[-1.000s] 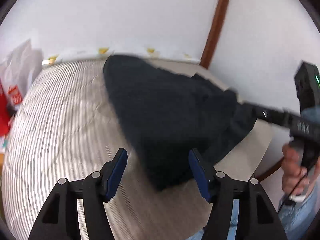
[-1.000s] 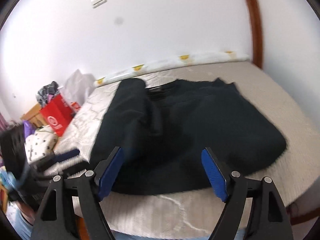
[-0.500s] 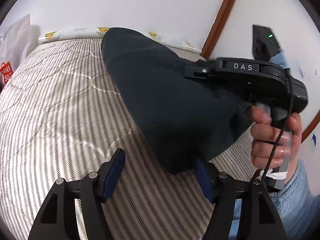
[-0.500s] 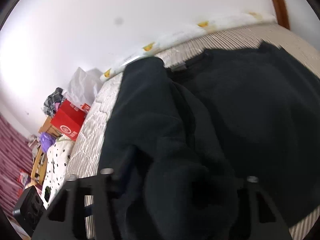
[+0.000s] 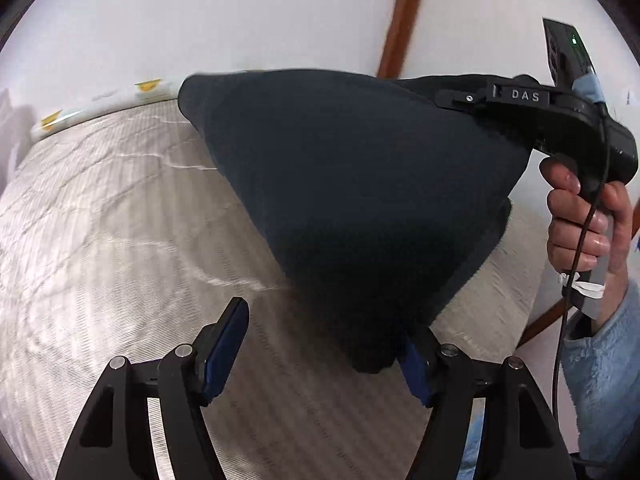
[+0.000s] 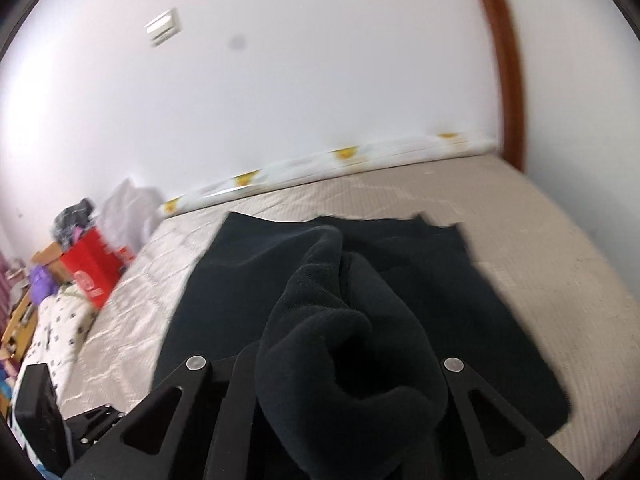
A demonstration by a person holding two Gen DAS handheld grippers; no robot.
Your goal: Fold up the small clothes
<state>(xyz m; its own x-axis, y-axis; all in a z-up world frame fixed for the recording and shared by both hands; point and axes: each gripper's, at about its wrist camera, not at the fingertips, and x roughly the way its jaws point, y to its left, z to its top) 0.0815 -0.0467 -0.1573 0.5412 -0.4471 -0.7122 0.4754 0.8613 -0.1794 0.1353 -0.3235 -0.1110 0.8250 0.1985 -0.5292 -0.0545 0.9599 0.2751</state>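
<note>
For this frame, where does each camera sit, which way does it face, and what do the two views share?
Left wrist: sits on the left tool, looks along its open fingers across the striped mattress at the raised dark garment; the person's hand holding the right tool shows.
Right wrist: sits on the right tool, closing on bunched garment, faces the wall and red bag.
Shared: garment, mattress, wall.

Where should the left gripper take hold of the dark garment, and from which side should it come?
Grip the hanging bottom corner of the dark garment, coming from below and the near side: it droops to a point by the left gripper, while the right gripper, closing, lifts the other end.
</note>
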